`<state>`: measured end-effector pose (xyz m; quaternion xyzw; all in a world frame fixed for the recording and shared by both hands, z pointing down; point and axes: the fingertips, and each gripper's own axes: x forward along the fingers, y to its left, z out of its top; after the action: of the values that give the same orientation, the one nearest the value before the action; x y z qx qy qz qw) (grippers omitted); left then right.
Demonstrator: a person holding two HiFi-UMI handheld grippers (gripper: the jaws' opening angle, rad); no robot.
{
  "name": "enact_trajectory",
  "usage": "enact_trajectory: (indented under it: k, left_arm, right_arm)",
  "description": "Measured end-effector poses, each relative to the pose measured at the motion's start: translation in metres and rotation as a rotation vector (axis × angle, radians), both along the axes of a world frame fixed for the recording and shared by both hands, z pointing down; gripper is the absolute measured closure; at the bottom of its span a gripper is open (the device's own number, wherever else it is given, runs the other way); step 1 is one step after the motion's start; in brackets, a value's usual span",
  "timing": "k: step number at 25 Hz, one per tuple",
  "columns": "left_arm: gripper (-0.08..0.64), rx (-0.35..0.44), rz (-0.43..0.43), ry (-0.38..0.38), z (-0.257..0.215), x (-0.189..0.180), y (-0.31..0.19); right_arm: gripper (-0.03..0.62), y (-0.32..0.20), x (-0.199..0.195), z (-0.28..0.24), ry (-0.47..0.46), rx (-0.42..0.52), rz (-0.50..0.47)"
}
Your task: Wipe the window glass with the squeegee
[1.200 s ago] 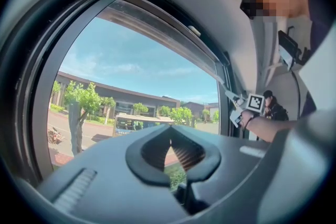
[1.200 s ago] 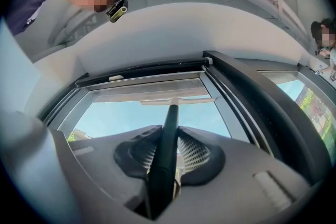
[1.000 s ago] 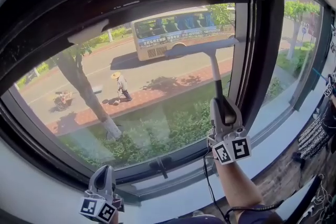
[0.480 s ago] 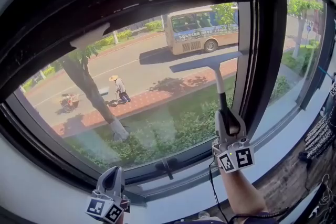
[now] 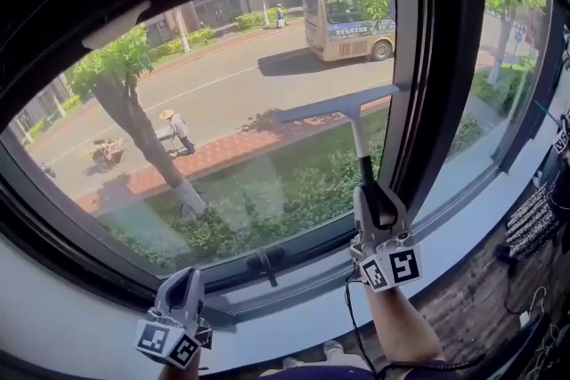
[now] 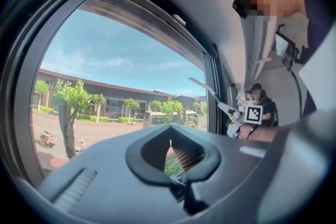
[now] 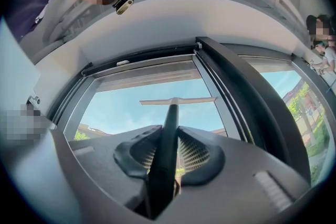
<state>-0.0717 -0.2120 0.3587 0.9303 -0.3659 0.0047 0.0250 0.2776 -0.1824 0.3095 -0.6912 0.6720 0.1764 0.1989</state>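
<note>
Against the window glass point(image 5: 223, 93), right of centre, the squeegee point(image 5: 337, 109) stands blade-up, its handle pinched in my right hand-held gripper point(image 5: 372, 191). My left hand-held gripper point(image 5: 181, 285) hangs low by the sill point(image 5: 294, 316), jaws pressed together on nothing.

squeegee point(image 5: 343, 109) handle end hidden, inside right hand-held gripper point(image 5: 374, 194)

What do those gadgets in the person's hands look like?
Two matching grey plastic claws: the left claw and right claw. Each has two tapered jaws lined with dark ridged pads, and a white cube printed with black square markers. A thin black cable hangs from the right one.
</note>
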Motion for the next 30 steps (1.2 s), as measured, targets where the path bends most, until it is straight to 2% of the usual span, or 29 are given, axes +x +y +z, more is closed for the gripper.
enact_trajectory:
  k: [6,14,23,30]
  left_arm:
    - [0.555,0.005,0.031,-0.011,-0.01,0.012,0.001]
    - [0.555,-0.01,0.068,-0.037,0.001,0.028,0.012]
    - [0.555,-0.04,0.081,-0.066,0.01,0.031,0.014]
    - [0.555,-0.028,0.091,-0.058,-0.004,0.047,0.009]
  right_arm:
    - [0.492,0.004,-0.006,0.007,-0.004,-0.027,-0.011]
    - [0.492,0.014,-0.011,0.038,-0.029,-0.069,-0.036]
    - [0.492,0.019,-0.015,0.066,-0.036,-0.108,-0.047]
    - [0.492,0.022,-0.008,0.074,-0.052,-0.139,-0.052]
